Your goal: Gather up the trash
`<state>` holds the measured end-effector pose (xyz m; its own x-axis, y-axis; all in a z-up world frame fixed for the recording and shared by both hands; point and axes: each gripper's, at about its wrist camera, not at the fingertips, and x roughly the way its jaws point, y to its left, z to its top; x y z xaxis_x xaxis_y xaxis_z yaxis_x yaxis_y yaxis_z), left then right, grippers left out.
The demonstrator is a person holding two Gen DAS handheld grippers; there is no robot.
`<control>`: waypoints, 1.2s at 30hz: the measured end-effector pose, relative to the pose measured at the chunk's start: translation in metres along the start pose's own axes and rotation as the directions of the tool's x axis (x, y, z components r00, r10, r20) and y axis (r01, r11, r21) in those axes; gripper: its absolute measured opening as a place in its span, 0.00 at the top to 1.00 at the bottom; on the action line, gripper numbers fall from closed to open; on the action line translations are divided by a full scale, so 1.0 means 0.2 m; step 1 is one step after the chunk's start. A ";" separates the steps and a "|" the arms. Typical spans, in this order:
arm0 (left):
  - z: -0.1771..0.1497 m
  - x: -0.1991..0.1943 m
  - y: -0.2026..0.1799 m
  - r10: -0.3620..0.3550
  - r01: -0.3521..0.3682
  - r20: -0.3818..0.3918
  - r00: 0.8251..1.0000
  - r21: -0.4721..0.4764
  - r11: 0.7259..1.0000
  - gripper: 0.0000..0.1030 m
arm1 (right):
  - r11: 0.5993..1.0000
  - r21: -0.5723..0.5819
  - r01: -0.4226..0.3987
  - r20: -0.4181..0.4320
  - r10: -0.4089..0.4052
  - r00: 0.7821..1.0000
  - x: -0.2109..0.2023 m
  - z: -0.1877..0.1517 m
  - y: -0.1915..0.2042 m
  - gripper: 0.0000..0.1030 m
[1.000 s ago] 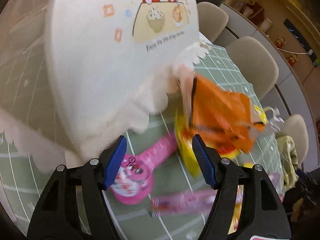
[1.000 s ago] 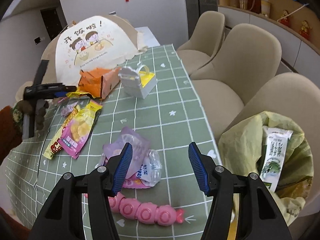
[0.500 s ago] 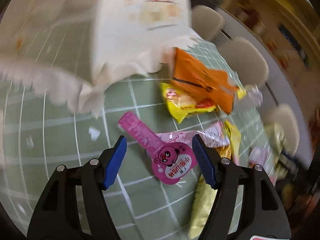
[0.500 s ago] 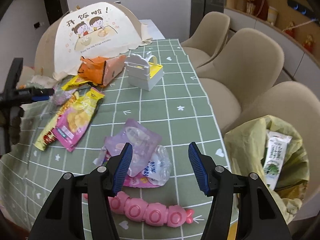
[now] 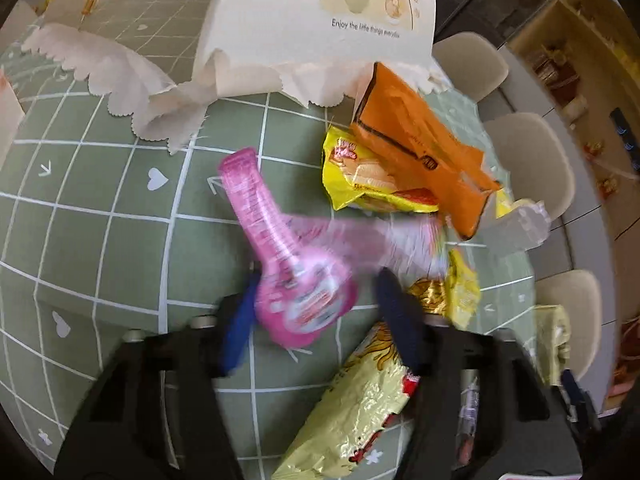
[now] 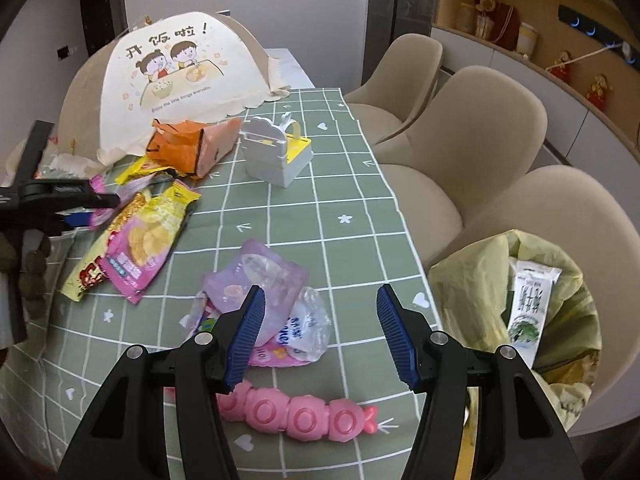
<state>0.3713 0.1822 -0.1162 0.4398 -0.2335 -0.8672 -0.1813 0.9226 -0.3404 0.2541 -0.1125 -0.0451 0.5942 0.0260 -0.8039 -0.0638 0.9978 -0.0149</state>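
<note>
A pink lollipop-shaped wrapper (image 5: 280, 248) lies on the green checked tablecloth (image 5: 100, 240) with its round end between the jaws of my left gripper (image 5: 316, 280). The jaws are closing. The left pad is at the wrapper's edge, and a gap still shows at the right pad; the picture is blurred. My right gripper (image 6: 320, 308) hangs open over a purple wrapper (image 6: 260, 276) and a clear one (image 6: 308, 320) near the table's front. A yellow-green trash bag (image 6: 480, 280) stands open at the right, with a white-and-green packet (image 6: 528, 304) inside.
Beyond the left gripper lie an orange bag (image 5: 416, 152), a yellow packet (image 5: 360, 184) and a gold snack bag (image 5: 360, 412). A cream food cover (image 5: 320, 20) stands at the back. A white box (image 6: 276, 152), a pink beaded toy (image 6: 304, 416) and beige chairs (image 6: 480, 120) are also nearby.
My left gripper has slid across the table and rolled, bringing the pink wrapper's round end between its jaws, which have narrowed. The right gripper has barely moved.
</note>
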 end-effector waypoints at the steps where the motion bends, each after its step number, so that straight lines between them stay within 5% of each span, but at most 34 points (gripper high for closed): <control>1: 0.00 0.00 0.00 0.027 -0.027 0.004 1.000 0.007 1.000 0.71 | 1.000 0.004 -0.008 0.001 0.008 1.000 -0.01 -0.01 -0.01 0.47; 5: -0.03 -0.06 0.02 0.008 -0.008 0.009 1.000 0.044 0.999 0.86 | 0.997 0.040 -0.060 -0.002 0.060 0.998 -0.02 -0.03 -0.04 0.47; 8: -0.09 -0.15 0.03 0.001 -0.004 0.028 1.000 0.107 0.994 0.88 | 0.993 0.063 -0.095 -0.016 0.096 0.995 -0.02 -0.05 -0.06 0.47; 15: -0.22 -0.25 0.10 -0.124 0.127 -0.027 0.992 0.147 0.981 0.88 | 0.989 0.054 -0.140 -0.051 0.143 0.988 0.10 -0.02 -0.03 0.47; 20: -0.29 -0.27 0.13 -0.123 0.129 -0.044 0.991 0.166 0.978 0.88 | 0.987 0.046 -0.155 -0.085 0.158 0.984 0.26 0.07 0.00 0.47; 22: -0.30 -0.27 0.15 -0.108 0.114 -0.045 0.993 0.156 0.981 0.85 | 0.986 0.026 -0.165 -0.128 0.167 0.978 0.33 0.08 0.03 0.55; 24: -0.30 -0.28 0.17 -0.101 0.106 -0.042 0.994 0.143 0.984 0.74 | 0.982 -0.022 -0.188 -0.167 0.182 0.969 0.37 0.09 0.09 0.81; 27: -0.29 -0.30 0.20 -0.120 0.123 -0.029 0.992 0.109 0.986 0.65 | 0.978 -0.104 -0.181 -0.142 0.165 0.976 0.31 0.09 0.17 0.94; 31: -0.26 -0.25 0.22 -0.172 0.174 -0.054 0.984 0.038 0.984 0.56 | 0.977 -0.077 -0.197 -0.092 0.189 0.978 0.19 0.10 0.18 0.96; 36: -0.18 -0.15 0.19 -0.158 0.154 -0.048 0.986 -0.078 0.985 0.56 | 0.978 0.009 -0.207 -0.038 0.208 0.977 0.04 0.10 0.12 0.97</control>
<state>0.3208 0.2128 -0.1164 0.4203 -0.3909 -0.8189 -0.1794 0.8488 -0.4973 0.2735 -0.0880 -0.0410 0.5370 0.2303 -0.8115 -0.1784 0.9713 0.1575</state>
